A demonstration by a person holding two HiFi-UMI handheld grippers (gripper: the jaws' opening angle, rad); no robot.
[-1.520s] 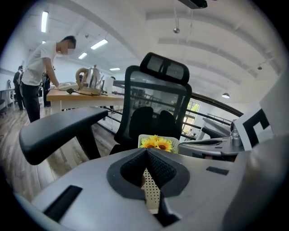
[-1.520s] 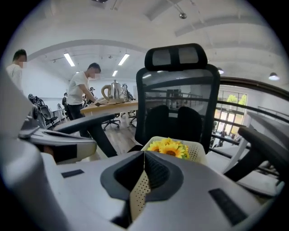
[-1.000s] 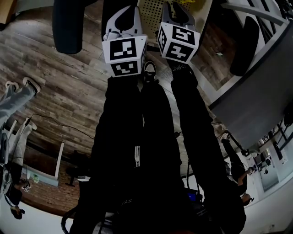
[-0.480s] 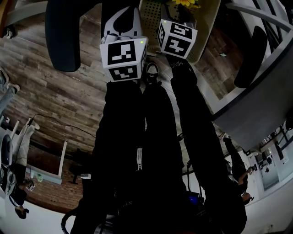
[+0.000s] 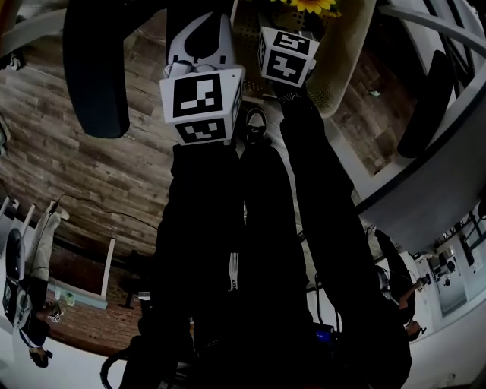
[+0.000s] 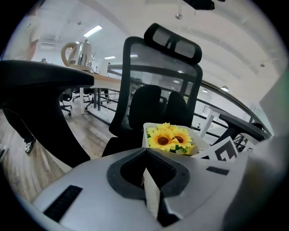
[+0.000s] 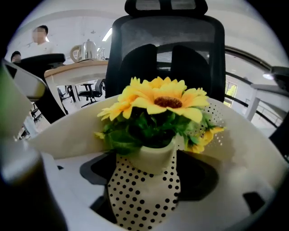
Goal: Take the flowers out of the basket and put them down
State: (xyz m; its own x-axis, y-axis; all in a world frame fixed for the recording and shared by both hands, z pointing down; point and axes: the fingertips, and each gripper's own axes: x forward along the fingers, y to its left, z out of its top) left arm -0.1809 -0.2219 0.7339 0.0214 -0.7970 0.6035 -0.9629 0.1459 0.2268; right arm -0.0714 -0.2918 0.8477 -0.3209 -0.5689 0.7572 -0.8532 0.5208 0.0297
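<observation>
Yellow sunflowers (image 7: 162, 101) stand in a cream wrap with black dots (image 7: 144, 185), inside a cream perforated basket (image 7: 58, 131) on an office chair. My right gripper (image 7: 144, 180) reaches into the basket with the dotted wrap between its jaws, which are opening; I see no pad pressing on it. In the head view the right gripper (image 5: 292, 42) is just below the sunflowers (image 5: 311, 6) and over the basket (image 5: 345, 61). The left gripper (image 5: 199, 38) hangs beside it to the left. In the left gripper view the left gripper (image 6: 151, 189) looks shut, short of the sunflowers (image 6: 169, 139).
A black mesh office chair (image 7: 167, 40) rises behind the basket. A dark armrest (image 5: 95, 68) juts in at the upper left. My black-trousered legs (image 5: 250, 243) fill the middle over a wooden floor (image 5: 91, 159). A desk with a kettle (image 6: 79, 54) stands to the left; a person (image 7: 40, 38) is behind it.
Both grippers have moved forward towards the basket, and the sunflowers have come into the head view above the right gripper.
</observation>
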